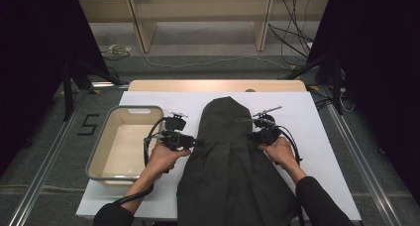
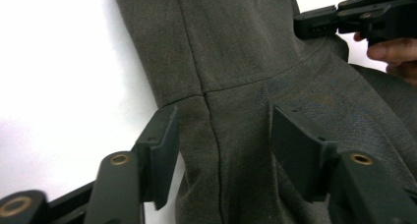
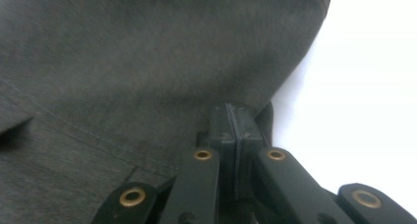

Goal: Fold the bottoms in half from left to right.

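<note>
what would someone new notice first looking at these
First the dark garment, spread down the middle of the white table with its hood pointing away from the person. A gripper sits at each edge of it: the left gripper has its jaws open astride the cloth, while the right gripper is shut, though whether it pinches cloth is unclear. Left of the garment stands a beige bin with nothing in it.

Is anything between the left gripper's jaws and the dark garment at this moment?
Nothing visible. The left gripper has its jaws apart directly over the dark garment, at its edge on the white table, with only fabric between them. The right gripper is shut at the opposite edge.
</note>
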`<state>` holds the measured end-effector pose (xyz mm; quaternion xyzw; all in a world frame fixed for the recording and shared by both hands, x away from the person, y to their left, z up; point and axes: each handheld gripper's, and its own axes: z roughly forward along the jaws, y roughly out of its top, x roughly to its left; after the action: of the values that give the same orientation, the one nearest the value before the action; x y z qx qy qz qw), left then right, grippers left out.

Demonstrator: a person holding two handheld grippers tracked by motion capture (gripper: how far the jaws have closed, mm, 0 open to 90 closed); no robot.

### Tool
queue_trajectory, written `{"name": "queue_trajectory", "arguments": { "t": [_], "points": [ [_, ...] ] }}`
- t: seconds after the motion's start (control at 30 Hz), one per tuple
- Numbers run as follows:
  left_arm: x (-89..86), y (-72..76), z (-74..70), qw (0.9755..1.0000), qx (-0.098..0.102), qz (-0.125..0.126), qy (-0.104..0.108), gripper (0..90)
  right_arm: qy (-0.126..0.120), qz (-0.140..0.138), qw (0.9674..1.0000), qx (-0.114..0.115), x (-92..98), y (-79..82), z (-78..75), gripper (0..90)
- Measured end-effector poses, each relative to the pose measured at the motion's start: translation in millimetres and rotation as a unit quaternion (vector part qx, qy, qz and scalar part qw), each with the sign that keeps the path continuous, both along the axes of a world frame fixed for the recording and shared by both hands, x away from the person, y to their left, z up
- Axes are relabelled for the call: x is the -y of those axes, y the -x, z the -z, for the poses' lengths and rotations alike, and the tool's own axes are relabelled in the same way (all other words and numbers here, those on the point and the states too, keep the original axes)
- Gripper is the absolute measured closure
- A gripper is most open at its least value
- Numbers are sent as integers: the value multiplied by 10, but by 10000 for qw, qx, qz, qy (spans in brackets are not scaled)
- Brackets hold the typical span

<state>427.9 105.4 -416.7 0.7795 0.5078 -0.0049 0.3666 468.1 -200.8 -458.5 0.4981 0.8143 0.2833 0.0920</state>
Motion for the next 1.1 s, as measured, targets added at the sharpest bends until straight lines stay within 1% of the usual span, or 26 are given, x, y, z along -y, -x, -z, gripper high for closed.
{"name": "queue_trajectory", "arguments": {
  "t": [0.03,0.1,0.13,0.17,0.2,0.27,0.33,0.4,0.47,0.5,0.57,0.67,0.83,0.9,1.0,1.1],
  "points": [
    [-5,-2,2,10000,-16,-15,-8,407,14,1,10000,-22,-6,-1,10,900],
    [-8,-6,10,10000,-31,-46,3,401,130,-16,9999,-29,-24,-3,43,900],
    [-12,-9,14,10000,-36,-59,-6,397,158,-21,9998,-81,-31,-3,63,900],
    [-13,-11,16,10000,-39,-76,-3,389,176,-27,9998,-84,-30,-2,78,900],
    [-18,-16,16,10000,-37,-82,-14,382,142,-23,9999,-68,-26,-2,71,877],
    [-22,-27,16,9999,-22,-130,9,371,25,-5,10000,6,0,-2,15,788],
    [-20,-35,16,9999,-9,-156,34,329,-234,63,9996,164,64,-6,-61,706],
    [-17,-50,24,9999,-18,-122,81,295,-449,138,9984,299,116,-5,-121,603],
    [-2,-66,31,9999,-9,-147,79,272,-551,244,9971,469,171,-2,-174,514],
    [7,-75,35,9998,-6,-180,101,261,-586,287,9964,532,197,0,-192,484],
    [7,-100,37,9998,25,-159,134,257,-660,335,9957,552,237,-3,-209,432],
    [16,-130,44,9994,83,-260,204,253,-726,411,9951,529,275,-10,-211,374],
    [45,-198,62,9992,185,-345,122,243,-816,385,9945,538,283,0,-221,315],
    [51,-212,77,9991,156,-374,152,243,-812,336,9947,537,273,9,-222,311],
    [57,-228,98,9993,128,-347,85,237,-785,285,9949,564,261,14,-225,310],
    [44,-270,95,9990,135,-416,122,236,-768,277,9951,562,247,12,-218,309]
  ]
}}
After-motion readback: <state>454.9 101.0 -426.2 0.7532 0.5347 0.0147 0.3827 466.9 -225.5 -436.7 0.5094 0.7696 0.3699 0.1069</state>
